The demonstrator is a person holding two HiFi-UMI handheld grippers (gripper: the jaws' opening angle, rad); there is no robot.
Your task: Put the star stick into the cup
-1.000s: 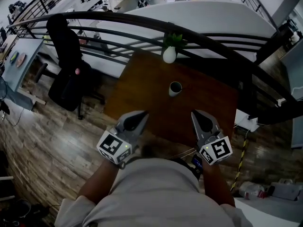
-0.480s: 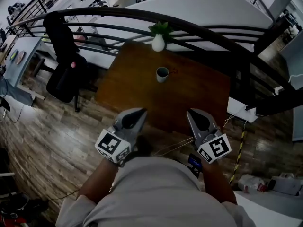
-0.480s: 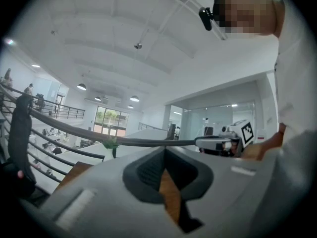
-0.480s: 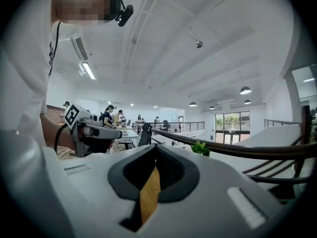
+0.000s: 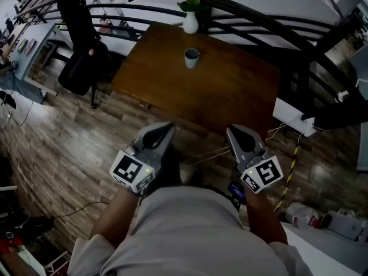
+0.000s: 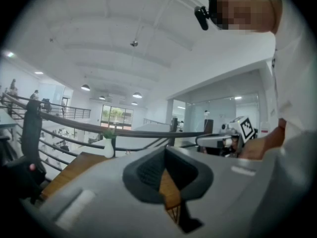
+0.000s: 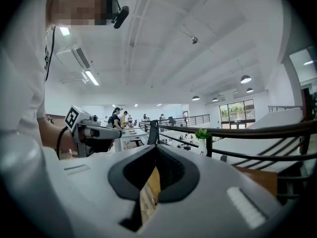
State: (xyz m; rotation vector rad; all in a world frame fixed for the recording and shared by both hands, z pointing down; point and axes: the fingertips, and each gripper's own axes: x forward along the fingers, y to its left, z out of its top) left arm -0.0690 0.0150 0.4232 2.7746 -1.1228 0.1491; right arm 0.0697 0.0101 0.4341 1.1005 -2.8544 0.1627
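my left hand-held gripper (image 5: 163, 132) and right hand-held gripper (image 5: 234, 132) are closed, empty; can't spot the star stick, probably light, I'd pinch mid-shaft

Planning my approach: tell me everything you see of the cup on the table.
The cup is small, round and pale, with a dark inside; its material is unclear. It stands upright, mouth up, on the brown wooden table, near the far edge, just in front of the white vase holding a green plant, apart from it. Only the table touches it, and nothing sticks out of it.
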